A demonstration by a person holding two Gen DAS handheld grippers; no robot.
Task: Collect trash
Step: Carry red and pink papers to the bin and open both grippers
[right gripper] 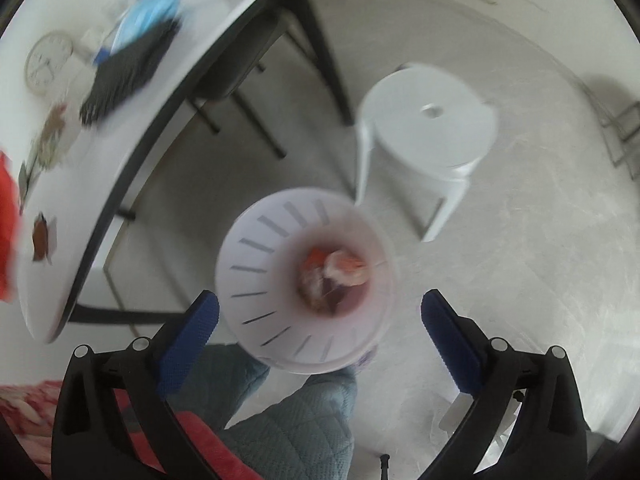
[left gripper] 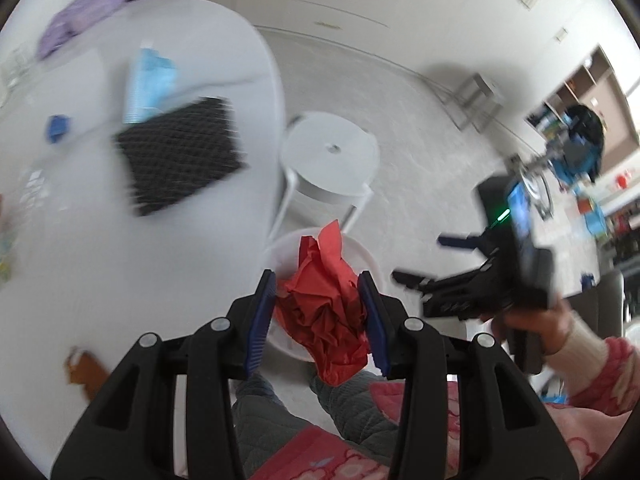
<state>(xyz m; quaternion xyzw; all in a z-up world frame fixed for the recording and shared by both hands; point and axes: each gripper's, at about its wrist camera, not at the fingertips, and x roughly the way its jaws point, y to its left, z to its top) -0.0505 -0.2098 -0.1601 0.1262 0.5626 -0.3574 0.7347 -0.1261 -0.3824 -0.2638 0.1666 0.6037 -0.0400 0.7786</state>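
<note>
Crumpled red paper [left gripper: 324, 312] sits clamped in the left gripper [left gripper: 322, 316] above a round white plastic bin [right gripper: 304, 280]. Right gripper [right gripper: 320, 336] hangs over it, jaws apart and empty.

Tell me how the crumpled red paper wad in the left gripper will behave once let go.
The crumpled red paper wad looks light and soft: it dents between the left gripper pads. It would probably drop slowly and may drift. The white slotted plastic bin seems to lie below, so it likely lands inside.

Left gripper [left gripper: 320, 312] fingers clamped on something red, right gripper [right gripper: 320, 324] fingers spread wide, empty.
</note>
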